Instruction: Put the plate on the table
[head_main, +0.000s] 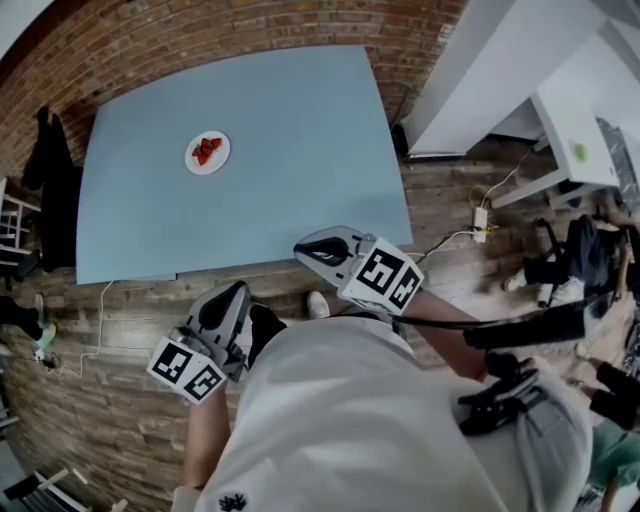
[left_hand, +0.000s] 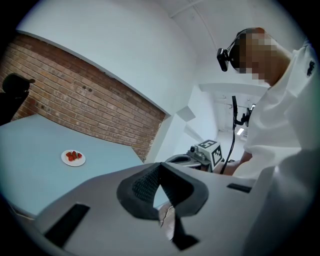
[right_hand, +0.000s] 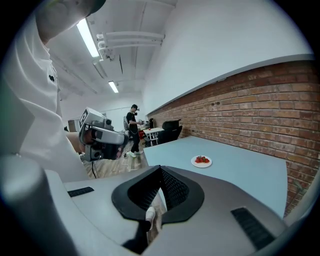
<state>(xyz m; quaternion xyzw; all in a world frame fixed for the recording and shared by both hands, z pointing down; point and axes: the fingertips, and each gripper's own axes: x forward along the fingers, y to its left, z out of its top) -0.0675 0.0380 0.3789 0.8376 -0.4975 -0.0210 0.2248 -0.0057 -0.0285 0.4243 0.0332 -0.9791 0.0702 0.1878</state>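
Observation:
A small white plate (head_main: 208, 153) with red strawberries on it rests on the pale blue table (head_main: 290, 170), toward its far left part. The plate (left_hand: 73, 158) also shows far off in the left gripper view, and the same plate (right_hand: 201, 160) in the right gripper view. My left gripper (head_main: 226, 300) hangs over the wooden floor, short of the table's near edge, shut and empty. My right gripper (head_main: 312, 248) is at the near edge, likewise shut with nothing in it. In their own views the left gripper (left_hand: 160, 169) and the right gripper (right_hand: 160, 172) show closed jaws.
A brick wall (head_main: 250, 30) runs behind the table. White desks (head_main: 560, 120) stand to the right, with a power strip and cables (head_main: 480, 218) on the floor. Dark clothing on a chair (head_main: 50, 170) is at the table's left. A person (right_hand: 134, 131) stands far back.

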